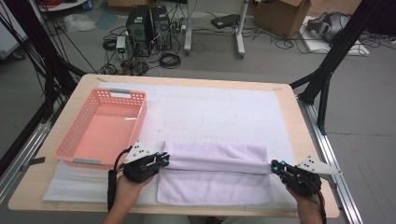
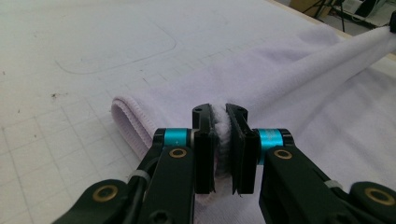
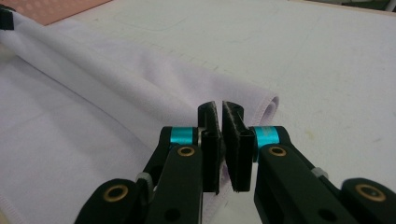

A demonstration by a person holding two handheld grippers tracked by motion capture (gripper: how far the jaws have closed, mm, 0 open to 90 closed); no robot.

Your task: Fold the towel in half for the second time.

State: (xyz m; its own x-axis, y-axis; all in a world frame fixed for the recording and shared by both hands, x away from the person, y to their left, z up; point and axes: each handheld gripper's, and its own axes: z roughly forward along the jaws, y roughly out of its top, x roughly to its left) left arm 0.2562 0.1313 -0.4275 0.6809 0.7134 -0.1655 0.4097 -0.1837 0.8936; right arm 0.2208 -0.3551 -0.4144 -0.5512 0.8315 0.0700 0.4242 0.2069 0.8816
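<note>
Each tool (image 2: 220, 149) is built from black links with brass-coloured screws and a cyan band behind each jaw. A white cable tie is seen lower down, and a grey three-cornered plate (image 1: 138, 151) is carried on top.

Even, bright overhead light falls on the pale wooden counter (image 1: 308, 140), leaving only soft, faint shadows and no glare. The high view is slightly soft and blocky. In both gripper views the near black arms blur, and far edges lose focus.
</note>
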